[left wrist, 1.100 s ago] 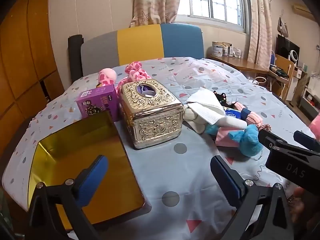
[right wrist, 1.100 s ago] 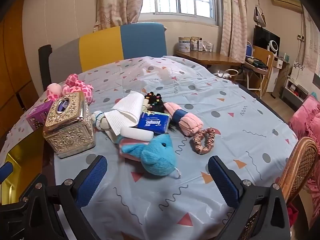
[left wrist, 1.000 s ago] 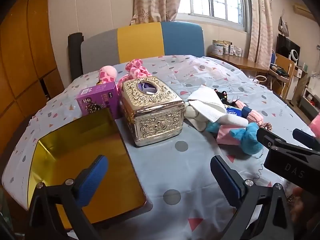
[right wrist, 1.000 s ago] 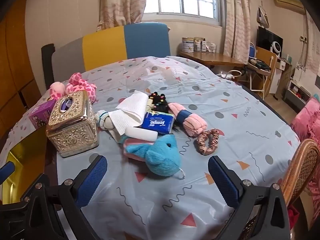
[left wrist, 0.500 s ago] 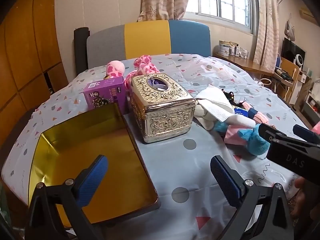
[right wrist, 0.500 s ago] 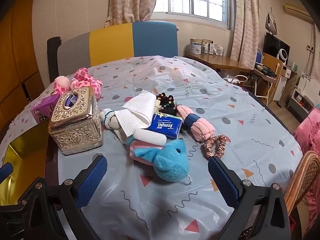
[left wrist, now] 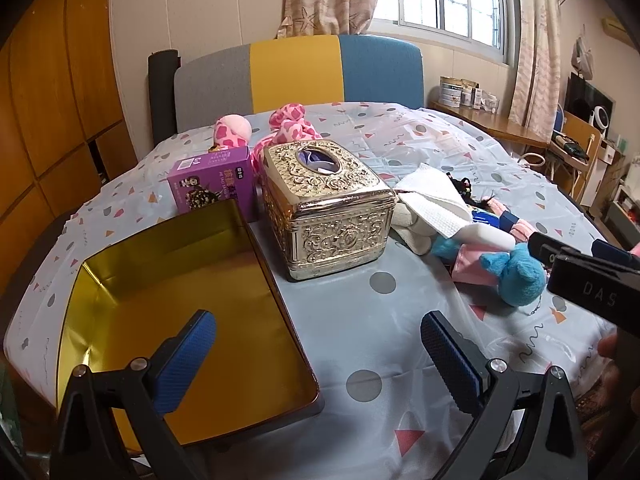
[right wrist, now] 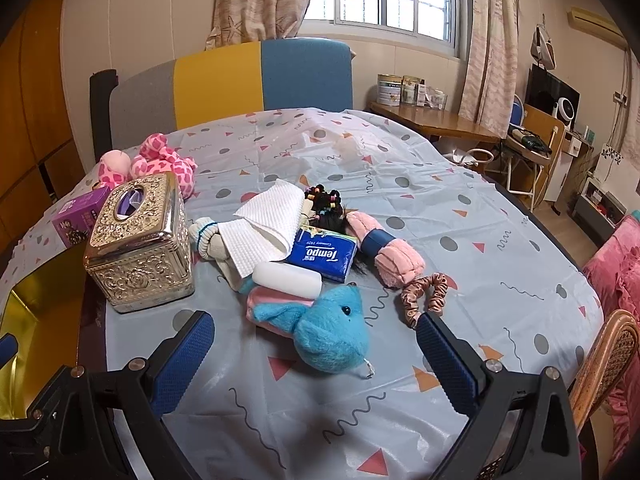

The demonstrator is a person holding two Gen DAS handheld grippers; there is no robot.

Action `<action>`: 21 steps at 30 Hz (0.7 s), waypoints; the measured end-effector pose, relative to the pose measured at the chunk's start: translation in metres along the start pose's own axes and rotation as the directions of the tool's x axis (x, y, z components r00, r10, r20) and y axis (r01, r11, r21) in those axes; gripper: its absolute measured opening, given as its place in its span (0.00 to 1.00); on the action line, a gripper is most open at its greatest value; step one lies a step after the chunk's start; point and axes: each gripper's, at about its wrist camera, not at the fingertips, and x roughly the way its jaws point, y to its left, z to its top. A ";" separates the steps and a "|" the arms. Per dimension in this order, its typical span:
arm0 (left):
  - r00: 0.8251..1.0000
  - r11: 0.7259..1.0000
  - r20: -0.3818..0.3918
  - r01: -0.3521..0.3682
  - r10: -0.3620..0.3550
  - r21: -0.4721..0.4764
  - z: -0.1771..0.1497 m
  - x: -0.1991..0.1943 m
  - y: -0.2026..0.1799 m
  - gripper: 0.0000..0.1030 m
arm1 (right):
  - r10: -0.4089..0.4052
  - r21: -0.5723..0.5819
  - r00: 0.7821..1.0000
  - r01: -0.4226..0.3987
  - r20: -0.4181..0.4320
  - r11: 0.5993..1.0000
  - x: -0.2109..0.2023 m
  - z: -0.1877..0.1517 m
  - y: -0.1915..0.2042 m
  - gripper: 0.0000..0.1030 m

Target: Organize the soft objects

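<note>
A blue plush toy (right wrist: 328, 330) lies at the near side of a heap of soft things: a white cloth (right wrist: 268, 228), a blue tissue pack (right wrist: 324, 254), a pink rolled cloth (right wrist: 394, 254), a brown scrunchie (right wrist: 422, 296) and black hair ties (right wrist: 324, 204). The blue plush also shows in the left wrist view (left wrist: 516, 276). My right gripper (right wrist: 316, 356) is open and empty, just in front of the plush. My left gripper (left wrist: 316, 356) is open and empty, above the right edge of an open gold tin (left wrist: 132, 280).
A gold ornate tissue box (left wrist: 328, 208) stands mid-table, a purple box (left wrist: 212, 186) behind the tin. A pink spotted plush (right wrist: 160, 164) lies at the far left. A wicker chair (right wrist: 608, 356) stands at the table's right edge. A sofa back (left wrist: 296, 72) is behind.
Both grippers have shifted slightly forward and left; the objects appear a little closer and lower. Nothing on the table has moved. Both jaws stay open.
</note>
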 end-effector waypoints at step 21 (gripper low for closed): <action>1.000 0.999 -0.016 -0.002 0.003 0.037 -0.001 0.002 -0.008 1.00 | -0.056 0.070 0.998 0.055 0.025 0.996 0.004 0.017 -0.043 1.00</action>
